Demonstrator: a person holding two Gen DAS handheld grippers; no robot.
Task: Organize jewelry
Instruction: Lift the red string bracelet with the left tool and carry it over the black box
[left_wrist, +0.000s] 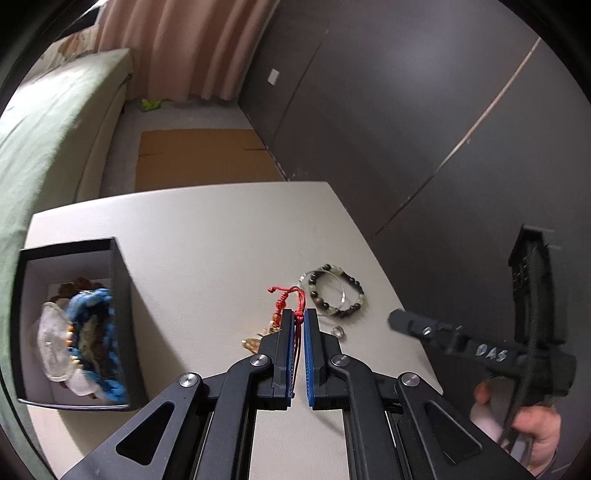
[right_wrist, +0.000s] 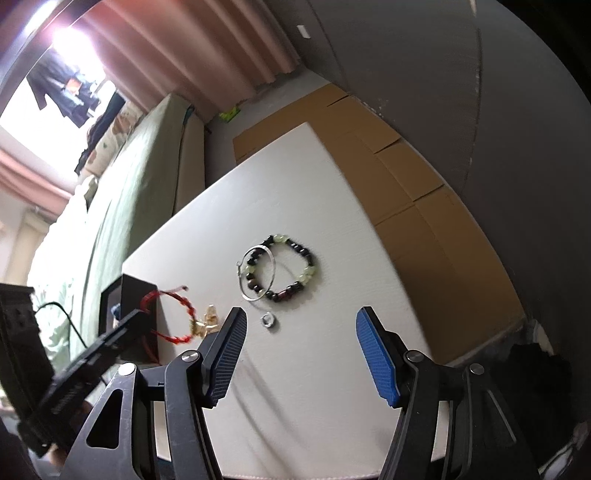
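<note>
My left gripper (left_wrist: 299, 316) is shut on a red cord bracelet (left_wrist: 291, 297) with gold charms and holds it just above the white table (left_wrist: 207, 236). The bracelet also shows in the right wrist view (right_wrist: 177, 314), hanging from the left gripper (right_wrist: 138, 314). A beaded bracelet of dark and pale green beads (left_wrist: 338, 290) (right_wrist: 291, 267) lies on the table over a thin silver bangle (right_wrist: 257, 275). A small silver ring (left_wrist: 339, 331) (right_wrist: 268, 320) lies in front of them. My right gripper (right_wrist: 301, 323) is open and empty above the table, near the ring.
A black box (left_wrist: 122, 280) at the table's left holds several pieces, among them a blue braided one (left_wrist: 92, 306). A bed (left_wrist: 44, 122) runs along the left. Cardboard (right_wrist: 388, 158) lies on the floor beyond the table. A dark wall (left_wrist: 406, 110) stands to the right.
</note>
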